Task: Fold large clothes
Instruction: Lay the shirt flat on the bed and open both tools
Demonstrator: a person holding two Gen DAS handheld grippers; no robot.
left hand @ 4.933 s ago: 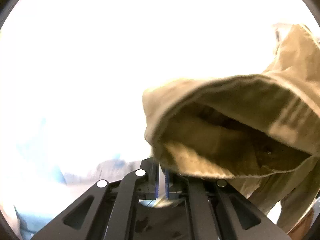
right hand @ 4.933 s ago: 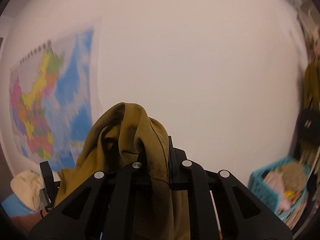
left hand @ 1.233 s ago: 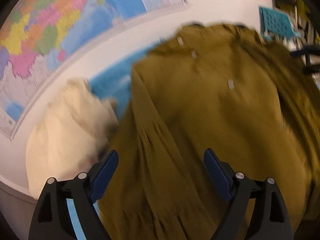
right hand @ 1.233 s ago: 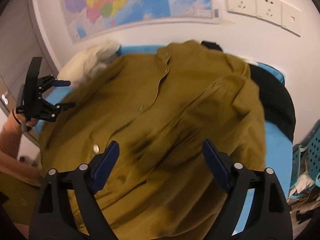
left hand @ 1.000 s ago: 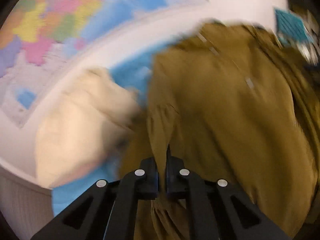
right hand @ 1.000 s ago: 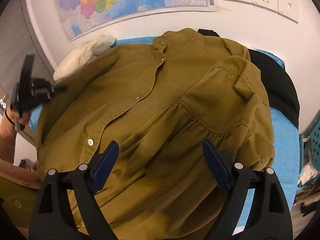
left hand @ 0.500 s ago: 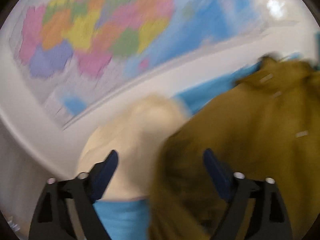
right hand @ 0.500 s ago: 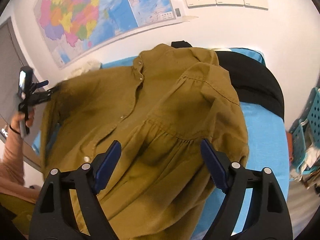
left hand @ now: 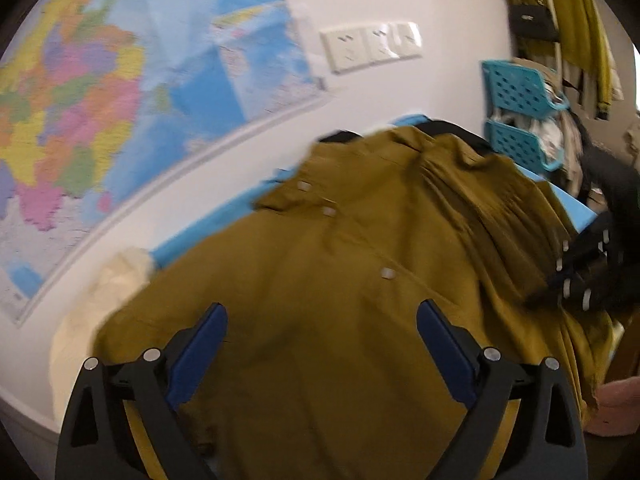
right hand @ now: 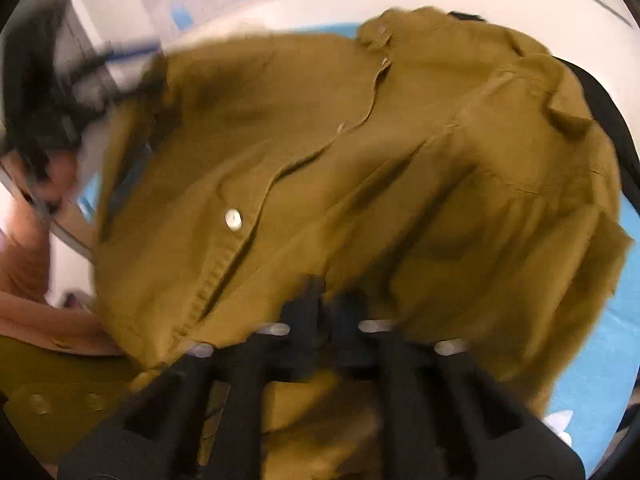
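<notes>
An olive-brown button-up shirt lies spread front-up on a blue table, collar toward the wall. It fills the right wrist view too. My left gripper is open, its blue pads wide apart above the shirt's lower left part, holding nothing. My right gripper is shut on the shirt's hem near the button placket; it also shows blurred at the right of the left wrist view. The left gripper shows blurred at the upper left of the right wrist view.
A cream garment lies at the table's left end. A black garment lies under the shirt's far right side. A wall map, sockets and turquoise baskets stand behind and to the right.
My right gripper has dropped to the shirt's hem and closed on it. My left gripper has swung back over the shirt and stays open after briefly pinching the left side.
</notes>
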